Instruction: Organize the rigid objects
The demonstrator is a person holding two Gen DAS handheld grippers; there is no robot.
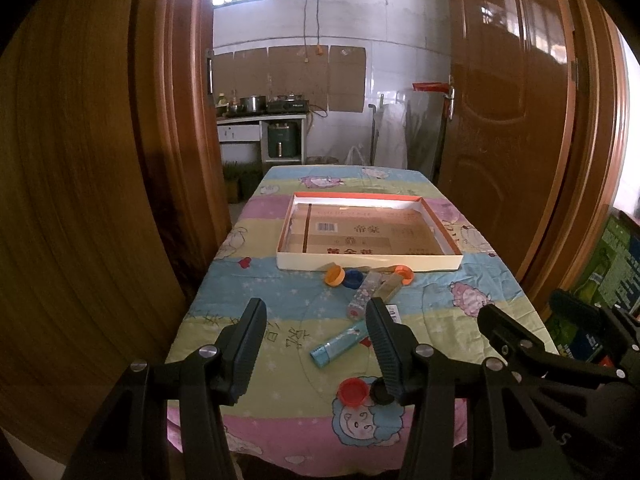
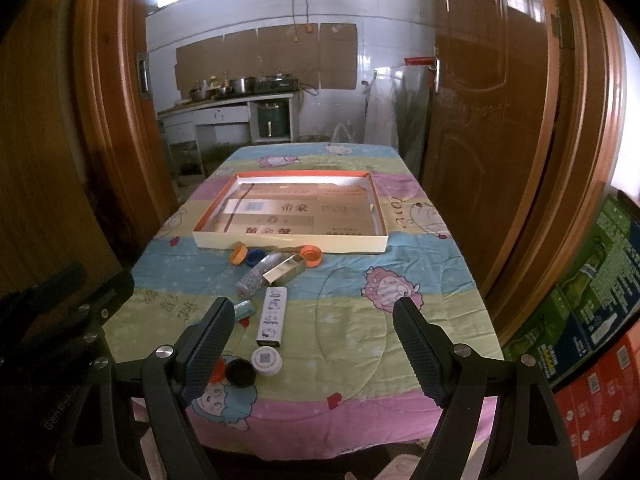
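1. Both grippers hover over the worktop's (image 2: 360,320) near edge, jaws wide, holding nothing: left gripper (image 1: 316,344), right gripper (image 2: 314,344).
2. The tray (image 2: 288,245) lies empty at the far end; caps, tubes and a white remote (image 2: 273,316) lie loose before it.
3. The remote lies just ahead between the right jaws, long axis pointing away toward the tray; the right gripper looks nearer.

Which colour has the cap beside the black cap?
Red cap, beside the black cap; left wrist view shows it best.
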